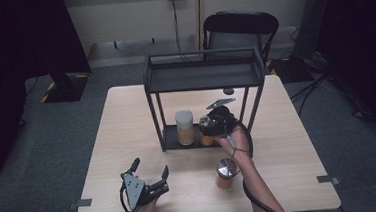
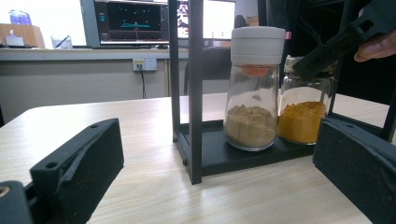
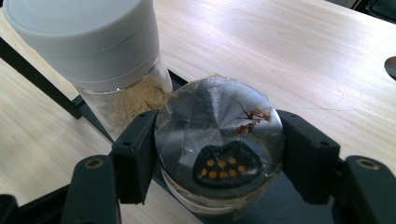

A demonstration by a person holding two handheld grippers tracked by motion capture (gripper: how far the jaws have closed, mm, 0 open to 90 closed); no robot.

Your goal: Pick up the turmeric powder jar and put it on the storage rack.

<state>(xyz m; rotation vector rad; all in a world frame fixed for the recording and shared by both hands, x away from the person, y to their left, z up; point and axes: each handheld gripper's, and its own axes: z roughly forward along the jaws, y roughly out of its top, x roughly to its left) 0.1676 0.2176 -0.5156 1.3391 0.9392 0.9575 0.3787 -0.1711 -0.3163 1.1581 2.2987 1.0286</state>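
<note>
Now placing step: right tool [image 3: 219, 154] clenched on yellow jar [image 3: 219, 144], jar on rack [image 1: 170, 137] tray near table [image 1: 127, 120] centre, beside white-cap jar [image 1: 185, 127]. Left tool [image 1: 150, 175] released, idle near front edge. Next probably: let go, lift straight.

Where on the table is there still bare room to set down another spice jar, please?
The table's whole left part, from the rack to the left edge, is bare. So is the right strip beside the rack. The rack's bottom tray is crowded: the white-lidded jar stands beside the yellow-spice jar, which the right hand-held gripper clamps. Another jar stands in front.
</note>
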